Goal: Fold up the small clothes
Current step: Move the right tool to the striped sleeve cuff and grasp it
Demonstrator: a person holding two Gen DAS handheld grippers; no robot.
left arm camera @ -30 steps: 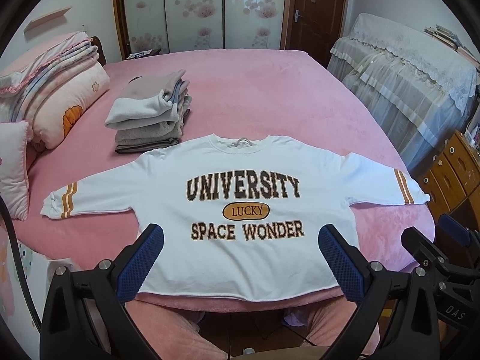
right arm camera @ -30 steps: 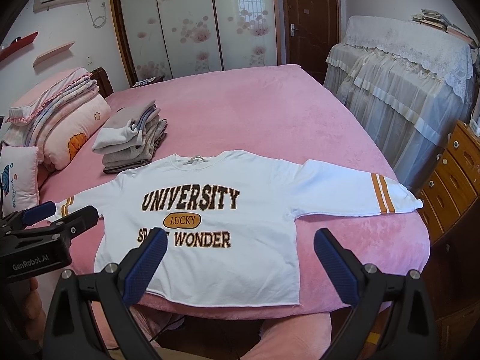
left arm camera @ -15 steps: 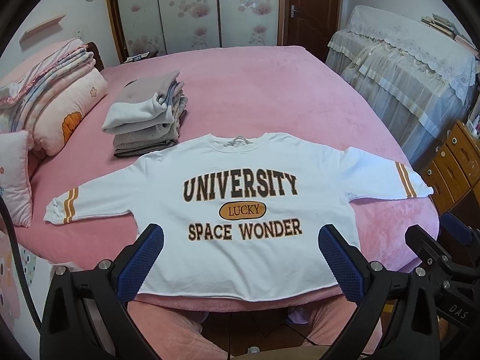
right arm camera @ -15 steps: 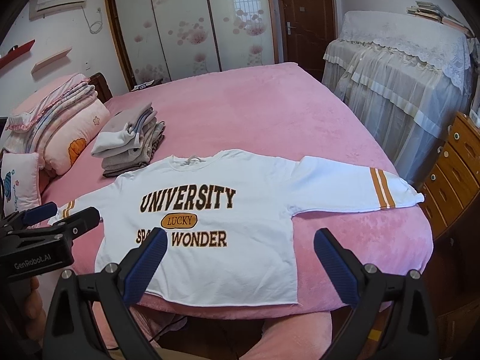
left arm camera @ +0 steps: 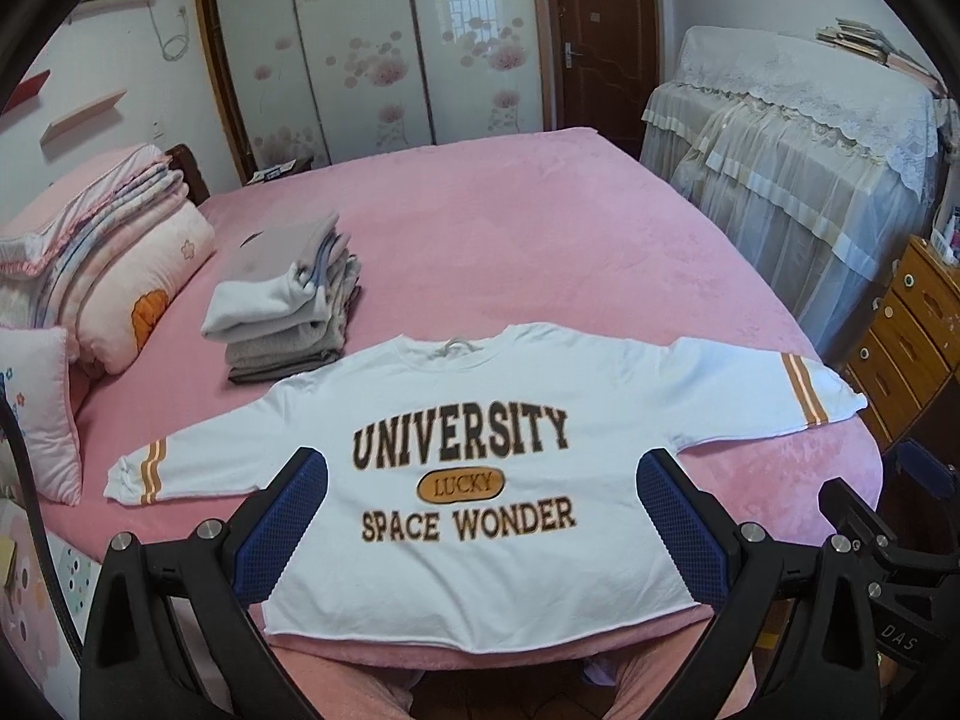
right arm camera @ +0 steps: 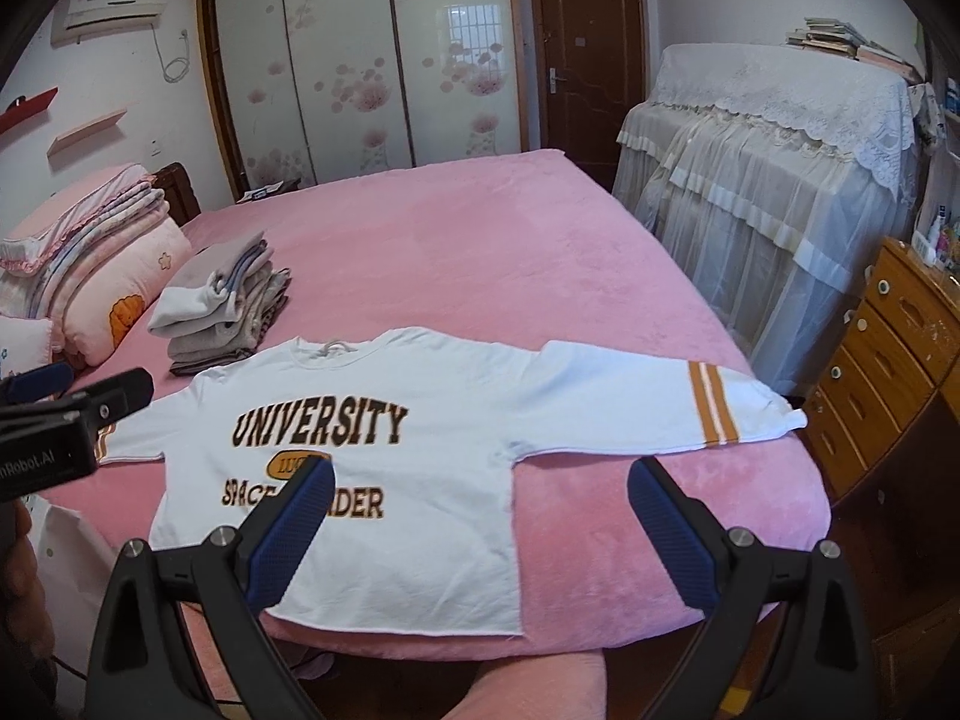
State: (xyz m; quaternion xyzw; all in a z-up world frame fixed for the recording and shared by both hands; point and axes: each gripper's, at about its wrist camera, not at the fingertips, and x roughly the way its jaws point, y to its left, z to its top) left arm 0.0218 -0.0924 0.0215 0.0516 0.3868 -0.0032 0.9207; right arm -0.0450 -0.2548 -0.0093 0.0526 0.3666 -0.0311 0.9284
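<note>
While spread flat, white sweatshirt (left arm camera: 480,420) shows brown lettering; orange-striped sleeves.

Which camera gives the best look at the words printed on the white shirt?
The left wrist view: the shirt's lettering reads whole between the open fingers. In the right wrist view, a fingertip covers part of it.

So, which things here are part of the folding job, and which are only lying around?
For the job:
- white sweatshirt, spread flat
- left gripper, open
- right gripper, open
- folded clothes stack

Just lying about:
- rolled quilts
- small pillow
- wooden drawers
</note>
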